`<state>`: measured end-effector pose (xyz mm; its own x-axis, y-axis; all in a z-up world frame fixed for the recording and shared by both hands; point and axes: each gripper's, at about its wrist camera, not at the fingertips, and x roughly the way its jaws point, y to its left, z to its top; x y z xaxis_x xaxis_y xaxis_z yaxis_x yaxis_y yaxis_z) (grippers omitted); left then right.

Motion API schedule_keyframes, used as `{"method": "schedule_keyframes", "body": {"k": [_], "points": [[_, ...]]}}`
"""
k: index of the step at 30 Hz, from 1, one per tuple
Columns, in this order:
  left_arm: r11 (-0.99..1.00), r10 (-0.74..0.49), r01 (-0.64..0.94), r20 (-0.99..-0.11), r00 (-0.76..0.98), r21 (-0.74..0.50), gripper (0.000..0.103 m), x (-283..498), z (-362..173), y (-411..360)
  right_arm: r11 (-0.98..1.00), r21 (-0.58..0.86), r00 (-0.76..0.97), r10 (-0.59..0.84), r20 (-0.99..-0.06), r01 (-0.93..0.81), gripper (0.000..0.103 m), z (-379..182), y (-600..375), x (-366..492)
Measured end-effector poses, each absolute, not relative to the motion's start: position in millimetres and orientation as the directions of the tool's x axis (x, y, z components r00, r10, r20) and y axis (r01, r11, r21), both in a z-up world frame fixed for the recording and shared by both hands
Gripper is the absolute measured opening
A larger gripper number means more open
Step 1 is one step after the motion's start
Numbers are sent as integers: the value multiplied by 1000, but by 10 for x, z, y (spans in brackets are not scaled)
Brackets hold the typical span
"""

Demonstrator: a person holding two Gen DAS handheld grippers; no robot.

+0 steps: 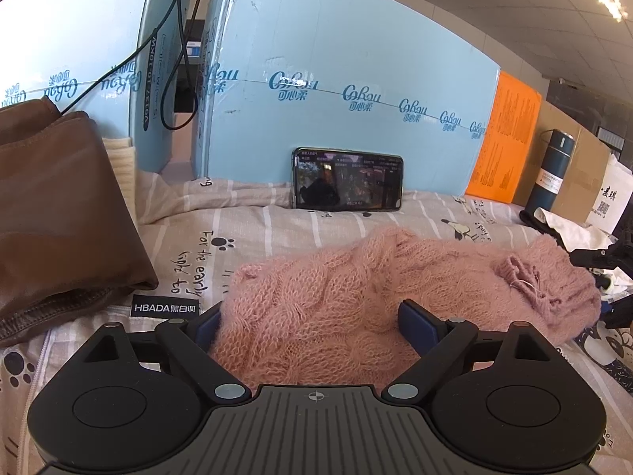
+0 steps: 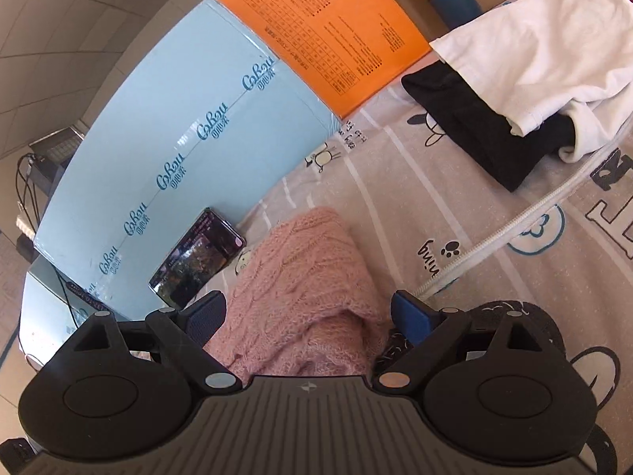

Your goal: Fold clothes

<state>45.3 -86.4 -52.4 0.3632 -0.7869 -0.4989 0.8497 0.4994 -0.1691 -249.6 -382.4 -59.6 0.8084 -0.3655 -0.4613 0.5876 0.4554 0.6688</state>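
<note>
A fluffy pink knit sweater (image 1: 356, 277) lies bunched on a cartoon-print bedsheet (image 1: 277, 229). My left gripper (image 1: 312, 316) is open, its blue pads standing wide on either side of the near part of the sweater. In the right wrist view the same sweater (image 2: 300, 253) runs away from the camera in a folded strip. My right gripper (image 2: 308, 312) is open over its near end, and a gap shows between the right pad (image 2: 411, 316) and the knit.
A folded brown leather garment (image 1: 59, 206) lies at the left. A phone (image 1: 347, 179) leans against light blue boxes (image 1: 356, 99) at the back. An orange sheet (image 1: 506, 142) and a dark bottle (image 1: 552, 170) stand at the right. A white garment (image 2: 554, 47) rests on a black one (image 2: 474, 118).
</note>
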Motion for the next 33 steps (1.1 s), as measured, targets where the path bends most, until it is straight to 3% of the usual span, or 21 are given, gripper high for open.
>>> {"method": "schedule_keyframes", "body": {"k": [4,6,8,11,18,23,29,33], "points": [[490,-788,855,-505,352,-169,94,445,-532,-881,510,639,818,-346,-460,575,85,-615,-3715,-2404],[486,-788,857,-509,345,-172,94,445,-536,-886,539,624,823,-328,-463,566,70,-620,-3655,-2364],[481,-790,859,-512,337,-177,95,448,-539,-886,560,600,819,-334,-467,571,47,-626,-3621,-2333],[455,-807,867,-505,305,-203,94,450,-543,-881,578,604,835,-335,-437,548,33,-610,-3600,-2359],[260,-896,909,-433,102,-325,94,372,-527,-832,651,568,863,-379,-333,504,27,-424,-3459,-2487],[85,-944,920,-326,-49,-384,95,234,-457,-770,665,566,869,-430,-245,488,24,-252,-3365,-2804],[365,-874,916,-401,274,-169,95,163,-402,-770,630,452,773,-564,-292,631,24,-164,-3409,-2874],[474,-805,871,-466,369,-130,95,272,-452,-804,636,349,725,-611,-317,688,24,-158,-3410,-2690]]}}
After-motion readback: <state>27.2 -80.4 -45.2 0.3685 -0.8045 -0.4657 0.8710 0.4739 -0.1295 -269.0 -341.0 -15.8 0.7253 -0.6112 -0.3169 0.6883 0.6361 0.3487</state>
